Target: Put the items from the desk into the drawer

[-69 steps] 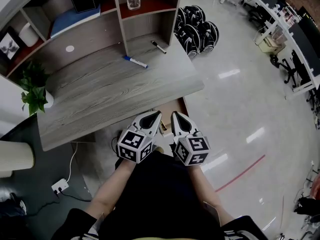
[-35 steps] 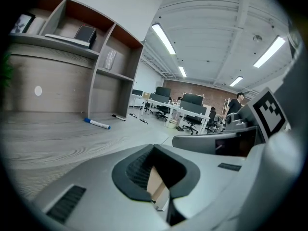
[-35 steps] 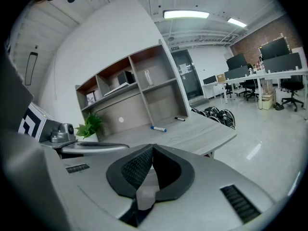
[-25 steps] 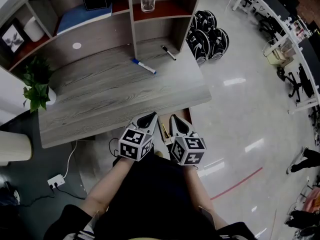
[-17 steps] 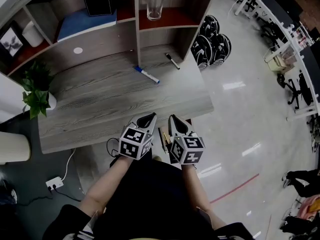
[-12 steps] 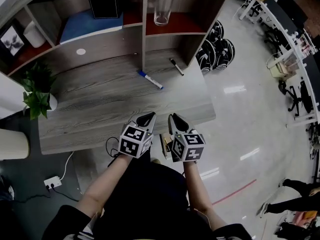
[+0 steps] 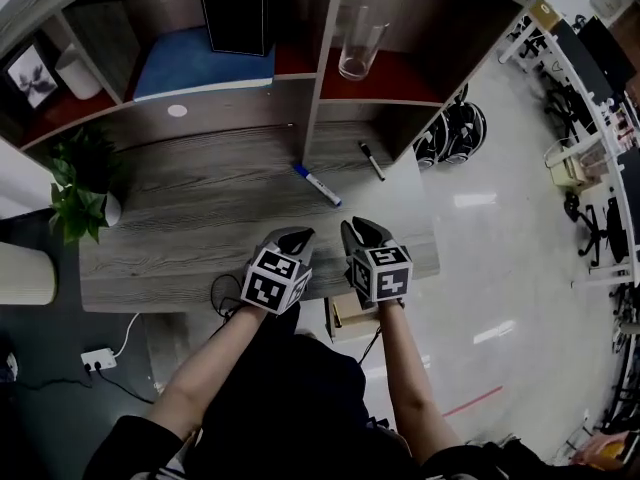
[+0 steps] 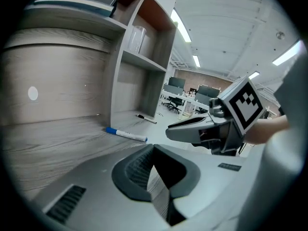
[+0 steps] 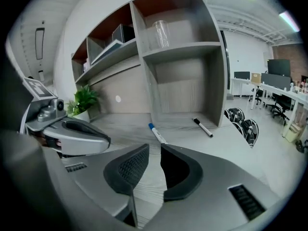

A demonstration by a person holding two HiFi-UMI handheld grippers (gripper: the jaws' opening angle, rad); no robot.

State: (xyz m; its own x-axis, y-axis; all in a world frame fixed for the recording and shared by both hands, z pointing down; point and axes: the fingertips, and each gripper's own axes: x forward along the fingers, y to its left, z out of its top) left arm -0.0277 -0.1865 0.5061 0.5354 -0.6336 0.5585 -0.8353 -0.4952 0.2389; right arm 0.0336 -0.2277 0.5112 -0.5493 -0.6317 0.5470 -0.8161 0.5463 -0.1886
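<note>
- Spanning the scene: a grey desk (image 7: 190, 228), with the drawer (image 7: 345, 320) showing under its near edge.
- Left gripper (image 7: 296, 236) – tips together, empty.
- Right gripper (image 7: 358, 228) – jaws just eased slightly apart, nothing between.
- Blue-capped marker (image 7: 317, 184) and black marker (image 7: 372, 161) lie on the desk beyond both grippers.

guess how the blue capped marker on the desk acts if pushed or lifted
The blue-capped marker lies flat on the desk and looks round, so a sideways push would probably roll it. It looks slim and rigid, likely light. Its smooth white barrel might slip in a loose pinch.
</note>
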